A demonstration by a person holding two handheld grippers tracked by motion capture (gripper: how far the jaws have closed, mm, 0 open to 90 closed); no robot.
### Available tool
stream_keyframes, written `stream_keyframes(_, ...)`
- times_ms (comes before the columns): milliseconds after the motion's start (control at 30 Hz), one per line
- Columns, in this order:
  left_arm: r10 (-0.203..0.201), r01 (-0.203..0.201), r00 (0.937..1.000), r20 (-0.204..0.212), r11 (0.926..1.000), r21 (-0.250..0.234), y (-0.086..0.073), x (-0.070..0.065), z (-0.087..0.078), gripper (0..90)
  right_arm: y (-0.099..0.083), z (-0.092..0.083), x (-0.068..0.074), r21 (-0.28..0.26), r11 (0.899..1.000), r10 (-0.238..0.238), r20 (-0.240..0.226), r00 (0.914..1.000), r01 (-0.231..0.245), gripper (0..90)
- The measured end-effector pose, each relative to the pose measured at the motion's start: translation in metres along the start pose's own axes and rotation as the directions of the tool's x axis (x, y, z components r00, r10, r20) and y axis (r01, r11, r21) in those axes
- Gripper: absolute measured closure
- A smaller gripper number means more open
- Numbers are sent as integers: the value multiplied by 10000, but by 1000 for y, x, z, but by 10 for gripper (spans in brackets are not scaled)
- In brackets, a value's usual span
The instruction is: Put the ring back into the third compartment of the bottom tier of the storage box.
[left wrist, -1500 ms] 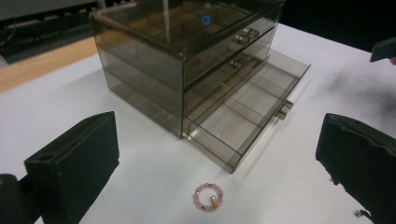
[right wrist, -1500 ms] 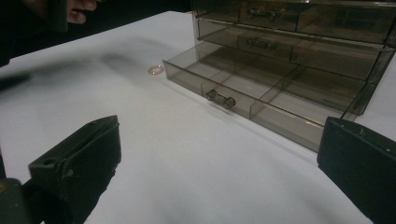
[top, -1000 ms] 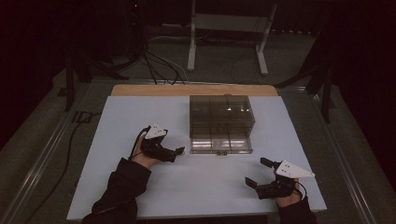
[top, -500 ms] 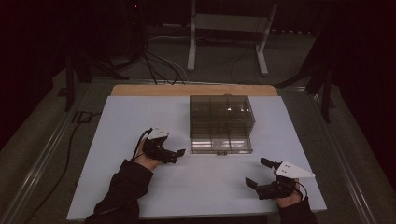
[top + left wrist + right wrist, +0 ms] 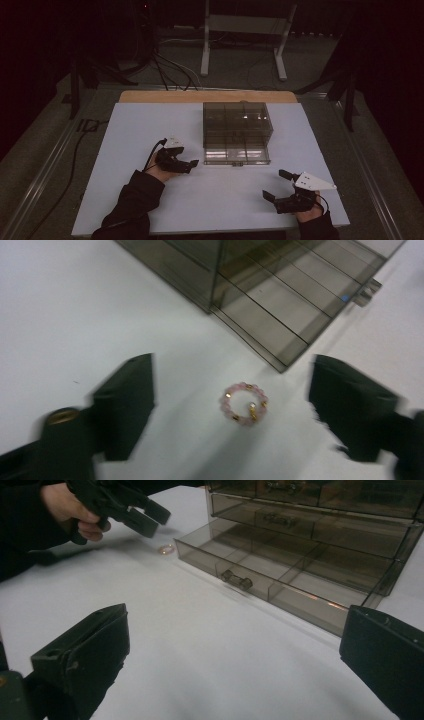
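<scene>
The left tool has its jaws wide apart and holds nothing. It points down at the table, and a small pink bead ring with a few gold beads lies flat on the table between the two jaws, touching neither and a little nearer the jaw on the right of the left gripper view. The ring looks very light and small, the beads hard and smooth, probably strung on a soft cord, so it may slide or roll out under a careless pinch. My guess is that the best hold is across its outer rim, with the jaws brought low to the table and closed gently. Just past the ring stands a smoky clear drawer box, its near corner close to the ring and its bottom drawer pulled out. The right tool rests well apart near the table's front edge, jaws also open and empty.
</scene>
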State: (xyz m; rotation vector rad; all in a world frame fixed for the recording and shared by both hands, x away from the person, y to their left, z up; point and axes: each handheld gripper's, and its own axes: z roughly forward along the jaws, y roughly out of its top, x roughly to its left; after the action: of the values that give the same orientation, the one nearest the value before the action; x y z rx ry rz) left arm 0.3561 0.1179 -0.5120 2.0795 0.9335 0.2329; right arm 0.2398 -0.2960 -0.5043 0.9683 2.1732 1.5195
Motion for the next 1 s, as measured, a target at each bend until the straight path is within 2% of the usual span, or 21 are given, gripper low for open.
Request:
stream_keyframes(67,30,-30,9999,-114,10000,-19,0,-1,1,275,0,0,0,-26,10000,-26,-6,10000,26,0)
stream_keyframes(100,30,-30,9999,-114,10000,-19,0,-1,1,322,0,0,0,-26,10000,-26,-6,10000,26,0)
stream_keyframes(133,130,-128,9998,-154,9998,130,0,-1,1,322,0,-1,0,-35,10000,-48,-2,10000,48,0)
stream_keyframes(167,138,-135,9997,-207,9997,179,0,-1,2,395,0,-1,0,-54,10000,0,-21,10000,0,0)
stream_keyframes(267,135,-125,9997,-218,9989,445,1,-1,4,421,0,0,0,-26,10000,-18,-12,10000,18,0)
stream_keyframes(333,127,-113,9996,-256,9985,540,0,-1,6,487,0,-1,0,-13,10000,12,12,10000,-12,0)
stream_keyframes(400,310,-277,9988,-383,9962,824,0,-1,10,538,0,-1,1,-35,10000,-10,37,10000,10,0)
stream_keyframes(467,368,-330,9983,-444,9959,838,0,-2,11,557,1,-1,1,-46,10000,-7,3,10000,7,0)
stream_keyframes(533,339,-309,9987,-380,9966,768,1,1,13,628,1,-1,0,-54,10000,9,-25,10000,-9,0)
stream_keyframes(600,389,-357,9983,-423,9965,755,0,2,14,642,0,-1,0,-49,10000,10,-17,10000,-10,0)
stream_keyframes(633,296,-260,9984,-476,9969,749,0,3,14,690,1,-1,0,-6,10000,-27,-36,10000,27,0)
stream_keyframes(767,415,-371,9980,-483,9954,879,0,3,15,730,0,-1,0,2,10000,-8,-37,10000,8,0)
stream_keyframes(900,581,-537,9975,-392,9929,1060,1,1,15,731,0,-1,0,-11,10000,10,-68,10000,-10,0)
stream_keyframes(933,779,-713,9957,-493,9897,1243,3,-1,16,731,0,-1,0,-19,10000,18,-61,10000,-18,0)
stream_keyframes(1000,767,-696,9960,-461,9879,1383,4,-1,16,732,0,-1,1,17,10000,-7,-43,10000,7,0)
